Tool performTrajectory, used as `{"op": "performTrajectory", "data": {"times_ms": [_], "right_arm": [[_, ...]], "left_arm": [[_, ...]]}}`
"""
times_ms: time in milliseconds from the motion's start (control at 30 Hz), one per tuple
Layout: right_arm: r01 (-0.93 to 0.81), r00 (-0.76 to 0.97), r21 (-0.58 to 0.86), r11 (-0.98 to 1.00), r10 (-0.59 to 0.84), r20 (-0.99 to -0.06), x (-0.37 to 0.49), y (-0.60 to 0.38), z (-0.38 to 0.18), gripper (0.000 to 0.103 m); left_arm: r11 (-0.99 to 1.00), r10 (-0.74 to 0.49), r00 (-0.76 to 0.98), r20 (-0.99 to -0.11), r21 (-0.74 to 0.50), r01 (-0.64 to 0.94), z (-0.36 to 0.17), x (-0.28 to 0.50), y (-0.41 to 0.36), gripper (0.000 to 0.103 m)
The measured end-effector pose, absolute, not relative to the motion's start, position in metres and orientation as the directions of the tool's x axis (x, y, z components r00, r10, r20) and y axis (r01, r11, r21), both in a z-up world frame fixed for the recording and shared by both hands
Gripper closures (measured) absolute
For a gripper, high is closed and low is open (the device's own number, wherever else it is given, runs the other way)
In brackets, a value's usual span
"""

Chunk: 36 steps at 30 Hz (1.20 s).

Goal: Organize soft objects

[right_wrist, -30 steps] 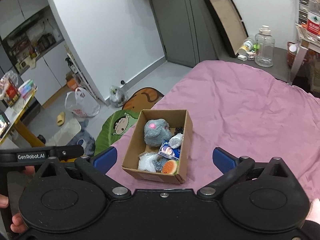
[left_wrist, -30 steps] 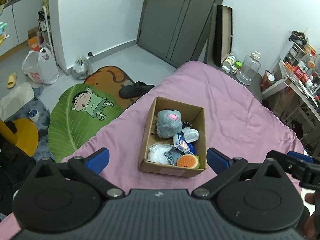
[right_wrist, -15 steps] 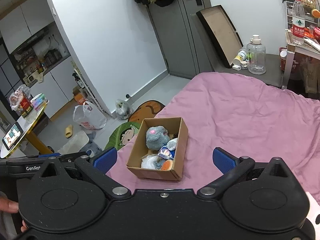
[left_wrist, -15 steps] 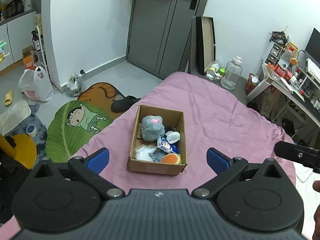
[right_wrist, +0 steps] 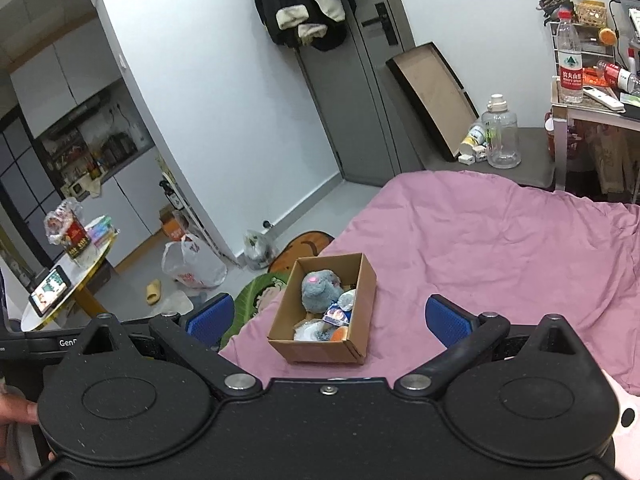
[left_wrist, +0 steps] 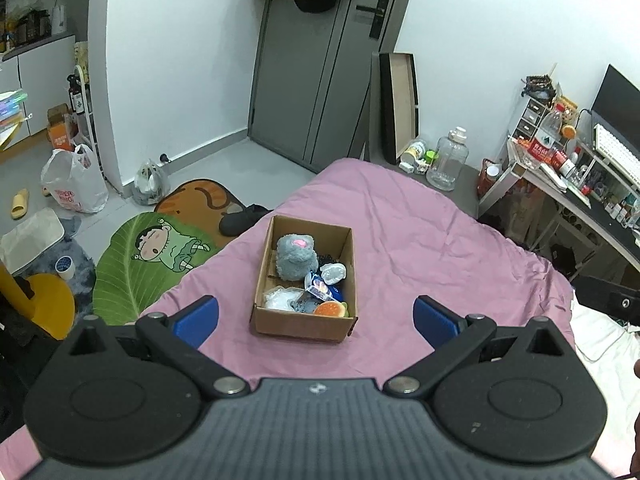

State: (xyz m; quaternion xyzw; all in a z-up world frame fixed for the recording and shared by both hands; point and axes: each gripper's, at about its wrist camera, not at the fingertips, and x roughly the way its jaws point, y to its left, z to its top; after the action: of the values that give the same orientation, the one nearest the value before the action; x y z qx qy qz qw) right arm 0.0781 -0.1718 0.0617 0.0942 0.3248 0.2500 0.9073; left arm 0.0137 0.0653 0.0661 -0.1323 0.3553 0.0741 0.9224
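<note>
A cardboard box sits near the left edge of a bed covered in a pink sheet, packed with soft things: a grey plush toy at its far end, a white crinkled bag, a blue-and-white packet and an orange round toy at its near end. Both hand-held tools hang well above and short of the box, the left gripper and the right gripper each with jaws spread wide and holding nothing. No loose soft items show on the sheet around the box, so the gathering looks largely done; whether anything remains out of view cannot be told. On the floor to the left lies a green cartoon rug.
</note>
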Motion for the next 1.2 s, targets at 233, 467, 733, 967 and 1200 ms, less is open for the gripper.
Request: {"op": "performTrajectory", "data": {"times_ms": [233,467,733,967,1200], "right_arm": [[-0.412,0.666,0.337,0.847,0.532,-0.523,0.054,-0.183,0.063,0.000],[-0.432,0.684,0.316,0.845,0.535,-0.495,0.028,-0.189,0.070,0.000],[-0.413,0.709,0.313,0.855,0.517,-0.479,0.006,-0.198,0.061,0.000],[-0.412,0.705,0.323,0.852,0.523,-0.479,-0.008,-0.202,0.047,0.000],[-0.409,0.697,0.313,0.857,0.515,-0.499,-0.014,-0.200,0.037,0.000]], "left_arm": [[0.960,0.048,0.757,-0.652,-0.179,-0.215,0.072,-0.008,0.057,0.000],[0.962,0.051,0.776,-0.628,-0.178,-0.208,0.080,-0.029,0.053,0.000],[0.970,0.060,0.788,-0.612,-0.150,-0.191,0.077,-0.049,0.042,0.000],[0.973,0.063,0.783,-0.619,-0.136,-0.186,0.062,-0.057,0.037,0.000],[0.971,0.067,0.782,-0.619,-0.139,-0.193,0.054,-0.064,0.037,0.000]]}}
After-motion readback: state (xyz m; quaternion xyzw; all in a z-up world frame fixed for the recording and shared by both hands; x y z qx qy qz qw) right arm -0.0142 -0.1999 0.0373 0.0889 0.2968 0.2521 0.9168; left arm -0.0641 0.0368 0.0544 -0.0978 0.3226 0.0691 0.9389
